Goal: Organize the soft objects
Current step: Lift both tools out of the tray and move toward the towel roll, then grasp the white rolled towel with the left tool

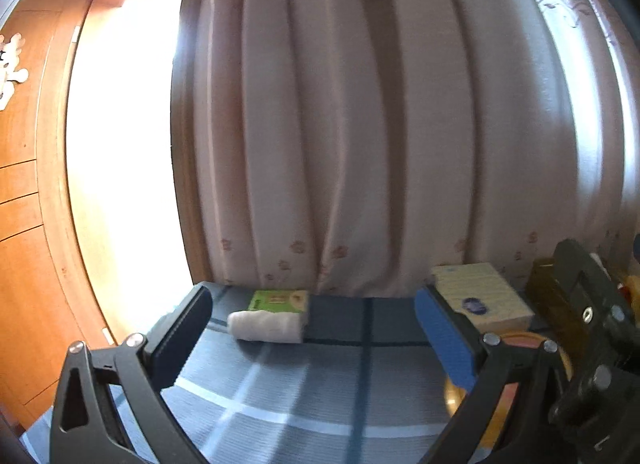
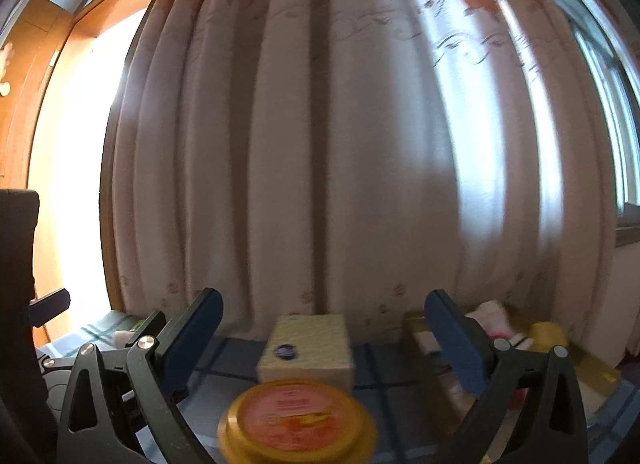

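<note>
A white rolled cloth [image 1: 265,326] lies on the blue plaid sheet [image 1: 304,392], against a green packet [image 1: 279,301], ahead of my open, empty left gripper [image 1: 316,338]. A pale yellow tissue pack [image 1: 482,298] lies to the right; it also shows in the right wrist view [image 2: 307,347], straight ahead between the fingers of my open, empty right gripper [image 2: 324,338]. A round tin with a yellow rim and orange lid [image 2: 298,420] sits close under that gripper. A white and pink soft item [image 2: 490,314] lies at the far right.
A pale flowered curtain [image 1: 360,124] hangs right behind the objects. A wooden cupboard [image 1: 24,224] and a bright doorway are on the left. Yellow packets [image 2: 596,368] and small clutter sit at the right. The right gripper's body [image 1: 592,344] stands beside the left one.
</note>
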Demonstrator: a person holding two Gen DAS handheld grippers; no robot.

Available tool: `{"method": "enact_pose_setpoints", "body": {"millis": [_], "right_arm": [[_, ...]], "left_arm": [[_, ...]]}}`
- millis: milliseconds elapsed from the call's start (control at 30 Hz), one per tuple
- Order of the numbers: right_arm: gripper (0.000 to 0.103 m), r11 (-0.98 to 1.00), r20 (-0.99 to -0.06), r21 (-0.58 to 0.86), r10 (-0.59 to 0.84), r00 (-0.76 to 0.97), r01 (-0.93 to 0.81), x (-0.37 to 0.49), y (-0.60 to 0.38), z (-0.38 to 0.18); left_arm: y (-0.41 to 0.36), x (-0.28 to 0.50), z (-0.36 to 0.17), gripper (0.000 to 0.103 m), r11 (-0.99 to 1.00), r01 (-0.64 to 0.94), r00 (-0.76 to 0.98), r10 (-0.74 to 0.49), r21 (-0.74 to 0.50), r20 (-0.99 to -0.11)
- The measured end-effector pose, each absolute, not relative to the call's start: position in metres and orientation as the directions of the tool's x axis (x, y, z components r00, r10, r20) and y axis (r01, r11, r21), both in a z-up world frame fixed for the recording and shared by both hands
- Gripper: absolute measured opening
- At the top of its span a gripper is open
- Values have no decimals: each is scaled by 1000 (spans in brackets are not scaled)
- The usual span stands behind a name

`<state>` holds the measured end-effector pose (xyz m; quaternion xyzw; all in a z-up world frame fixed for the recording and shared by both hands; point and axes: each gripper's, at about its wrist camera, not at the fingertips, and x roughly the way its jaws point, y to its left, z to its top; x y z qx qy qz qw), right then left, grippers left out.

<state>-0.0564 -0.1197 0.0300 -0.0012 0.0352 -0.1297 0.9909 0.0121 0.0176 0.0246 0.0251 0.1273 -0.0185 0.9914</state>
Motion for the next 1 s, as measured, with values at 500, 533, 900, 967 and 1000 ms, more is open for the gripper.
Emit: {"method": "enact_pose_setpoints", "body": {"millis": [500,533,900,967,1000], "right_arm": [[102,968,-159,59,-232,960,244,-9,-69,25],[102,967,-158,53,-237,958,248,-7,-66,25],[102,956,-196,14,-285,938,294,34,-54,23],[102,955,-222,22,-284,933,295,39,-57,21],[102,954,-228,34,-282,932,297,39,-60,21]], "left_arm": [[78,46,20,102,997,-68,953,71,21,-294],[83,49,20,102,997,-80,951,82,21,-298],[117,73,16,102,993,-118,929,119,27,-350],[113,80,14,102,997,-71,921,81,39,-380],[111,82,14,102,997,-56,918,70,46,-391]]}}
